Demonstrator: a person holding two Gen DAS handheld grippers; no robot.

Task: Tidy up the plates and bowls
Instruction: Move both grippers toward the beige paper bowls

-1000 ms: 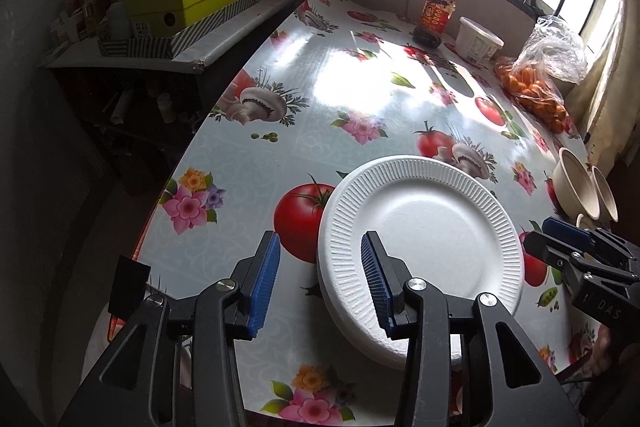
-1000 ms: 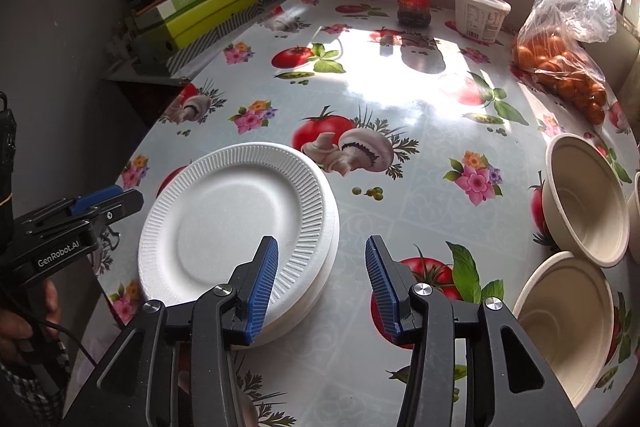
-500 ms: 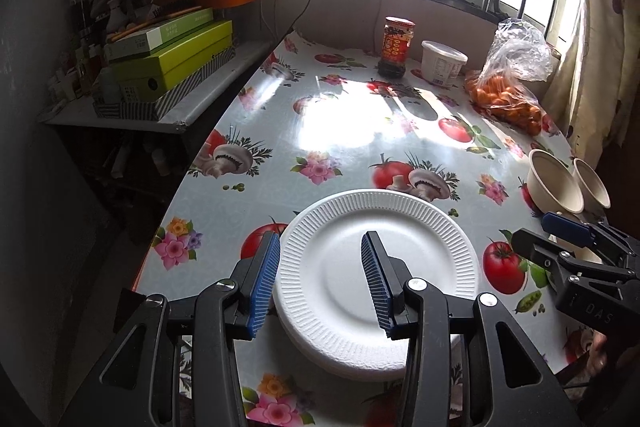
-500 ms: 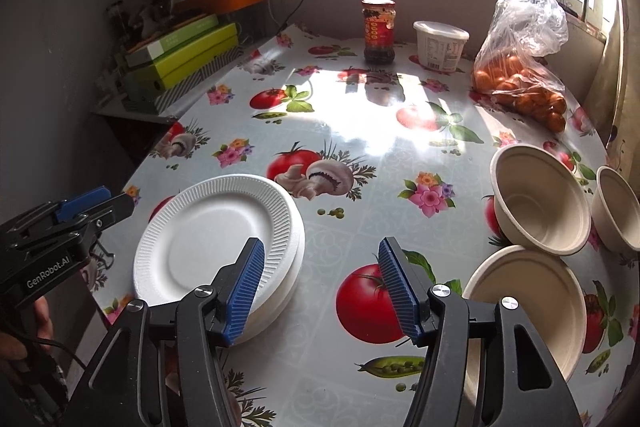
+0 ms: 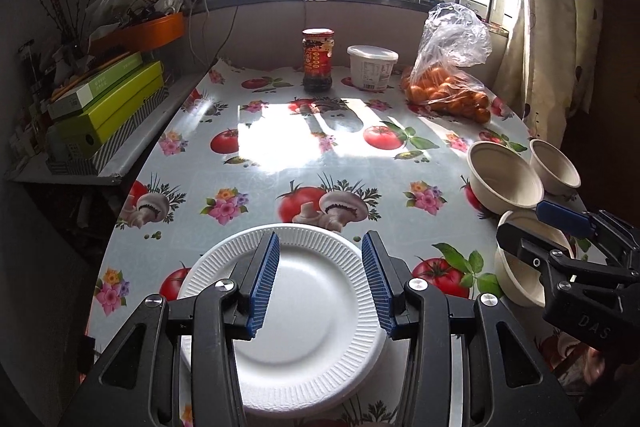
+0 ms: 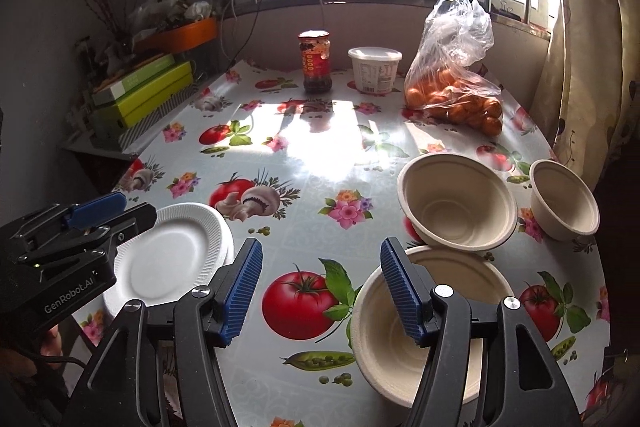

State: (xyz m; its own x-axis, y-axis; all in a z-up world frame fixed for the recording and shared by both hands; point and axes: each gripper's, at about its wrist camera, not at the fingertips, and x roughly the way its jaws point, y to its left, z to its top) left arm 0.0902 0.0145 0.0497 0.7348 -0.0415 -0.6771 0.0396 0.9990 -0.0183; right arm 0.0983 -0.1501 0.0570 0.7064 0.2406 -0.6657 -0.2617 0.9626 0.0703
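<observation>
A stack of white ribbed foam plates [image 5: 304, 327] lies near the front edge of the table, at the left in the right wrist view [image 6: 172, 255]. My left gripper [image 5: 321, 241] hovers over the stack, open, with nothing between its blue pads. Three beige paper bowls stand on the right: a large one [image 6: 456, 203], a small one [image 6: 564, 203] and a near one [image 6: 424, 327]. My right gripper [image 6: 320, 249] is open and empty, its right finger over the near bowl's left rim. Each gripper shows in the other's view: the right gripper [image 5: 524, 221] and the left gripper [image 6: 136, 209].
At the back of the flowered tablecloth [image 5: 280, 147] stand a red sauce jar [image 5: 318, 65], a white tub [image 5: 372, 67] and a plastic bag of oranges [image 5: 448, 83]. Green boxes [image 5: 108, 99] sit on a side shelf at the left. A curtain [image 6: 592, 67] hangs at the right.
Both grippers have drawn back and tilted up, so the window now shows. The right jaws have widened. The plates now sit centred under the left gripper, and the near bowl under the right one.
</observation>
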